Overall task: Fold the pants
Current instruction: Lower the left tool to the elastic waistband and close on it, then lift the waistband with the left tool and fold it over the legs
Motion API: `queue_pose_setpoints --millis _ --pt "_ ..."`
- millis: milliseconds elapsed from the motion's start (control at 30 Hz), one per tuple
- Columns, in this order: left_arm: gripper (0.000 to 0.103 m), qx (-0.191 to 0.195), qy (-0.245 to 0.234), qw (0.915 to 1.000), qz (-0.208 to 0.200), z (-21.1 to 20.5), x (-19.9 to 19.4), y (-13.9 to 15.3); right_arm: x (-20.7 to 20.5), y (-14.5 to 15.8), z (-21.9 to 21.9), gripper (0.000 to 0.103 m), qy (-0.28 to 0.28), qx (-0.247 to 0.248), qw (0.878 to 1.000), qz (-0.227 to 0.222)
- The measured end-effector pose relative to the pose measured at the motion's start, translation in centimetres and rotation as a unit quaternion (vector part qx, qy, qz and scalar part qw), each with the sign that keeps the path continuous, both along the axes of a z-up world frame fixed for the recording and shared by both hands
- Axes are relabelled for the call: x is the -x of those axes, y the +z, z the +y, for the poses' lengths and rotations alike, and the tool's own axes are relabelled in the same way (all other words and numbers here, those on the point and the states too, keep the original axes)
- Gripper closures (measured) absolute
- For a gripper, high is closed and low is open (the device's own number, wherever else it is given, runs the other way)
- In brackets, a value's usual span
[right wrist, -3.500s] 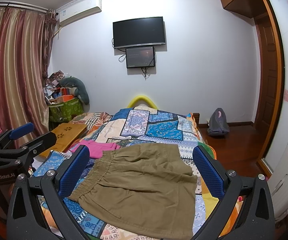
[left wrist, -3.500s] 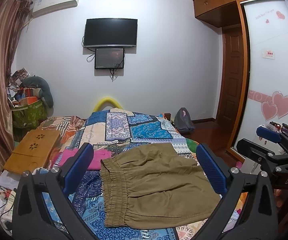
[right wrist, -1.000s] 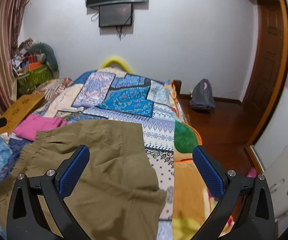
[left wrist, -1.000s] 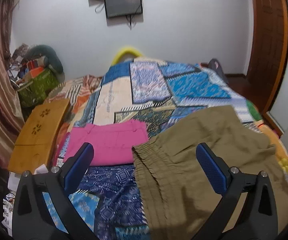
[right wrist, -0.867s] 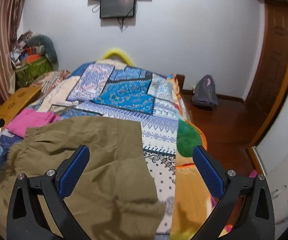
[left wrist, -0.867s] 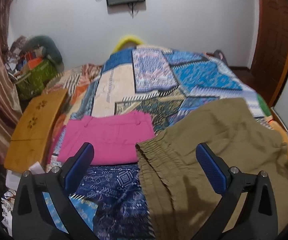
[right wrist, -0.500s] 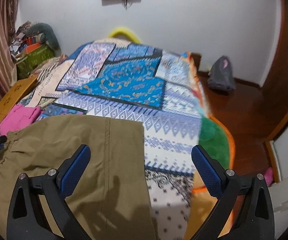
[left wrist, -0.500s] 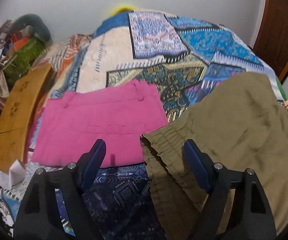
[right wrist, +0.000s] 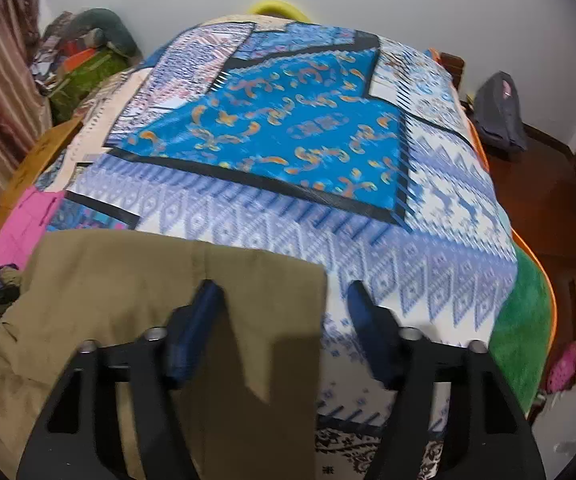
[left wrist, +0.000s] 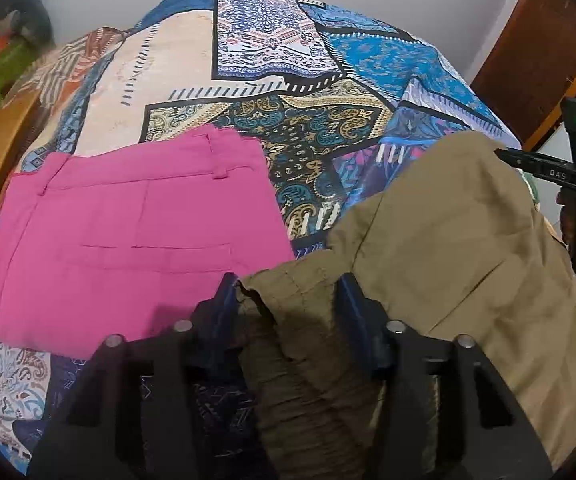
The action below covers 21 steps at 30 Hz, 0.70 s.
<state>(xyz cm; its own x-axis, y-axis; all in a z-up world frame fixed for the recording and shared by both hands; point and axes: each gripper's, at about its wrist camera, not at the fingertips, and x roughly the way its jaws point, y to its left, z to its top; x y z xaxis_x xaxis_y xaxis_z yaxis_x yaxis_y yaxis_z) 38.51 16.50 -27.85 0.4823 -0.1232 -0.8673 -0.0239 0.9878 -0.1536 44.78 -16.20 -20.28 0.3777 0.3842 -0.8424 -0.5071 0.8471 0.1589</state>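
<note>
While each hand-held gripper is closing, still unpressed, olive pants lie between.

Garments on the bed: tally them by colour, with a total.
Olive-brown: 1, the olive pants
Pink: 1, the pink pants
Total: 2
</note>
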Motion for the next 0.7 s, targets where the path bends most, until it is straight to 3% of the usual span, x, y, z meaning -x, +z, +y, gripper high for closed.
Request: queue_pose_setpoints --millis 67,133,167,267,400,700 --pt "0.060 -0.013 0.000 0.9999 -0.004 -0.4 -0.1 0.3 0.4 0.2 0.1 0.069 0.000 0.015 1.000 -0.009" --pt "0.069 -0.026 0.003 0.9996 -0.012 -0.8 -0.1 1.0 0.2 0.5 0.1 0.094 -0.001 0.023 1.000 -0.015" --pt "0.082 -0.032 0.006 0.9993 -0.018 -0.9 -0.1 1.5 0.3 0.8 -0.2 0.094 -0.004 0.015 1.000 -0.014" --pt "0.087 -0.044 0.014 0.9984 -0.032 -1.0 -0.3 3.1 -0.4 1.9 0.0 0.097 -0.009 0.009 0.999 -0.029" --pt "0.089 -0.064 0.017 0.9964 -0.053 -0.9 -0.8 5.3 -0.3 4.5 -0.1 0.097 -0.021 0.001 0.998 -0.063" --pt "0.092 -0.061 0.013 0.9900 -0.127 -1.3 1.3 12.6 2.9 13.1 -1.4 0.097 -0.036 -0.064 0.987 -0.141"
